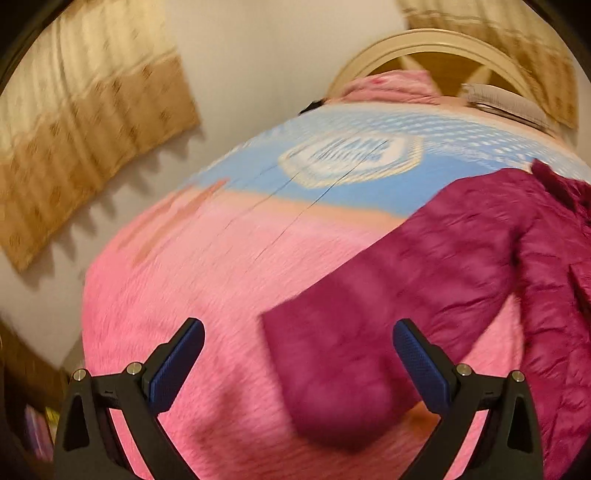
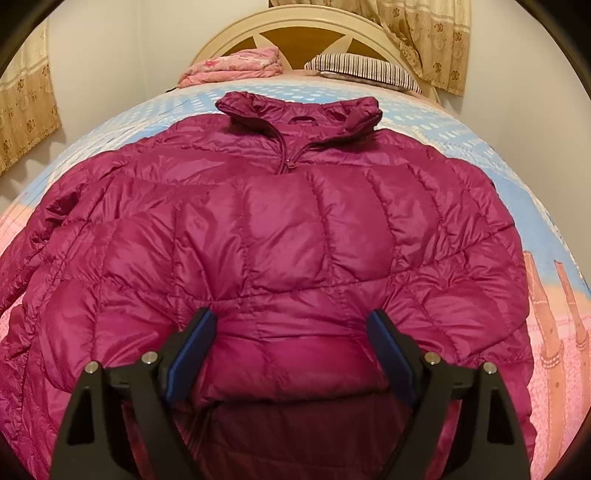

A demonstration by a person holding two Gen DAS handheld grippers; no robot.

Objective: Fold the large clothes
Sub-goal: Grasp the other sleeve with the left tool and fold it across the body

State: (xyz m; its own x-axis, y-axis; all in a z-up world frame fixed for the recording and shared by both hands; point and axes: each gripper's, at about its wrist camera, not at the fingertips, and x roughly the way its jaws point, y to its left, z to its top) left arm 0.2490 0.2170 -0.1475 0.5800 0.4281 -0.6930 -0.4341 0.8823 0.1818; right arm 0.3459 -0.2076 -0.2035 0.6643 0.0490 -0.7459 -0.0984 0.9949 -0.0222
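Nearest the right wrist camera, the right tool hangs wide open over the lower front of a magenta puffer jacket, its blue-padded fingers on either side of the hem and gripping nothing. Whether the pads touch the fabric cannot be told. The jacket lies spread front-up on the bed, zipped nearly to the top, collar pointing toward the curved headboard and both sleeves spread outward. The bed's cover is blue at the head end and pink at the foot end.

Seen from the left wrist, the left tool is likewise wide open and empty, above the pink part of the cover with the cuff end of one sleeve lying between its fingers; this view is blurred.

Near the headboard sit a folded pink blanket and a striped pillow. Tan curtains hang on the wall behind.
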